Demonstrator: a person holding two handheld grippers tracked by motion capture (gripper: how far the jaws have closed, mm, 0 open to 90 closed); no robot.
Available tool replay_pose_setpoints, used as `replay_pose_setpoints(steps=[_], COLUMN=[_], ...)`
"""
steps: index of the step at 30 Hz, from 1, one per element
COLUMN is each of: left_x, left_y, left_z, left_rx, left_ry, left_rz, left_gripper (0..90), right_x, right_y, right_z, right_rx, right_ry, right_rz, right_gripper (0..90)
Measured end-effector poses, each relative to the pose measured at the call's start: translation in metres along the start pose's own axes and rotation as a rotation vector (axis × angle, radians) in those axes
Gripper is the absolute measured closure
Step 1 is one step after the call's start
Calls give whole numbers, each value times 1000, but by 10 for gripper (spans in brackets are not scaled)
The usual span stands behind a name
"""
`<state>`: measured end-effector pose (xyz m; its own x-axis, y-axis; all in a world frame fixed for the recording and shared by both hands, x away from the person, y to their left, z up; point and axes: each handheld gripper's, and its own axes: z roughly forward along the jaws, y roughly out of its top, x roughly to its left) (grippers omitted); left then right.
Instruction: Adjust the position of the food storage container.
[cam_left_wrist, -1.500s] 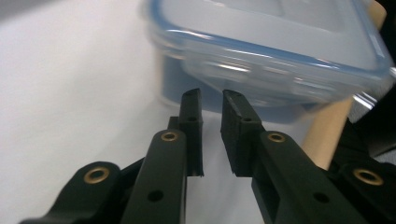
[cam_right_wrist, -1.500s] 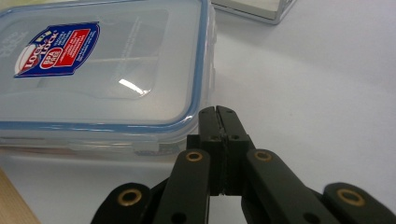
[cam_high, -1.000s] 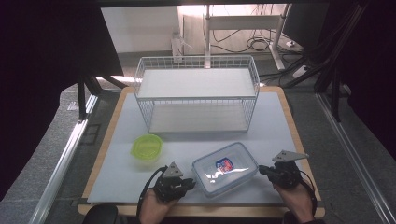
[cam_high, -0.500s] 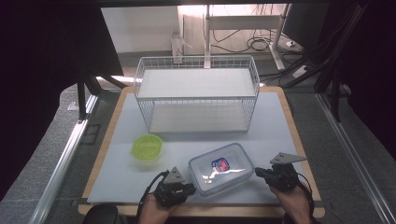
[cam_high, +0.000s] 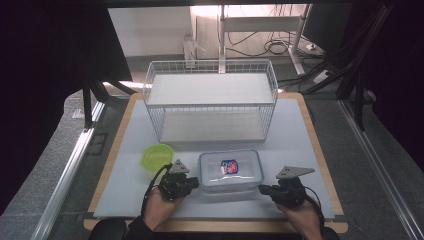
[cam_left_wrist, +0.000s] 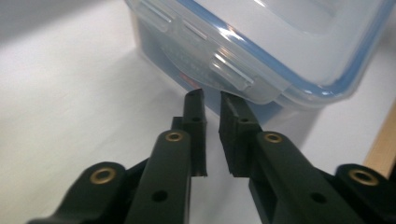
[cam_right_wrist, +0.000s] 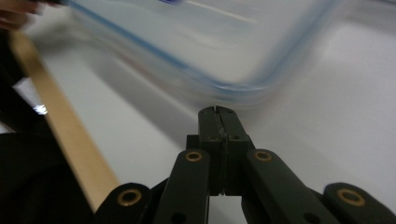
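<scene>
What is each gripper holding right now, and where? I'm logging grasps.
Nothing. The left gripper has a narrow empty gap, its tips by the lidded container's side latch. The right gripper is shut on nothing, beside the container.

**What the views left unclear**

In the right gripper view the clear lidded container (cam_right_wrist: 196, 46) was smeared by blur, its far side cut off by the top edge. The left gripper view cropped the same container at the top and right edges. In the high view the label (cam_high: 229, 167) on its lid was too small to read, and the person's forearms ran off the near edge.
</scene>
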<state>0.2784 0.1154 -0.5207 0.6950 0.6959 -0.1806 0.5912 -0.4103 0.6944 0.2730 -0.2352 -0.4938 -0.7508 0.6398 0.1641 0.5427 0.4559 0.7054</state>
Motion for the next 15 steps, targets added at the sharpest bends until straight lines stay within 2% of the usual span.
replay_pose_setpoints(steps=[1,2,4,5,9,12,13,15], left_x=[-2,-2,-1,0,1,1,1,1], left_y=[0,-1,-2,-5,-9,-11,-12,-14], left_z=[1,0,-1,-6,-17,-18,-18,-17], left_rx=[3,5,2,0,-23,-16,-19,-25], left_ry=[9,12,7,37,37,35,28,24], left_rz=[9,15,8,18,0,12,19,36], left_gripper=[799,793,760,753,727,705,695,674], right_x=[5,8,9,10,3,-8,-13,-21], right_y=[2,4,5,5,3,1,1,2], right_z=[3,4,4,1,-12,-20,-22,-18], right_rx=[21,18,12,12,-7,-13,-18,-35], right_ry=[-18,-15,-6,-23,-54,-138,-150,-145], right_rz=[-28,-41,-48,-72,-55,-52,-40,-16], right_gripper=[900,900,899,898,897,899,898,898])
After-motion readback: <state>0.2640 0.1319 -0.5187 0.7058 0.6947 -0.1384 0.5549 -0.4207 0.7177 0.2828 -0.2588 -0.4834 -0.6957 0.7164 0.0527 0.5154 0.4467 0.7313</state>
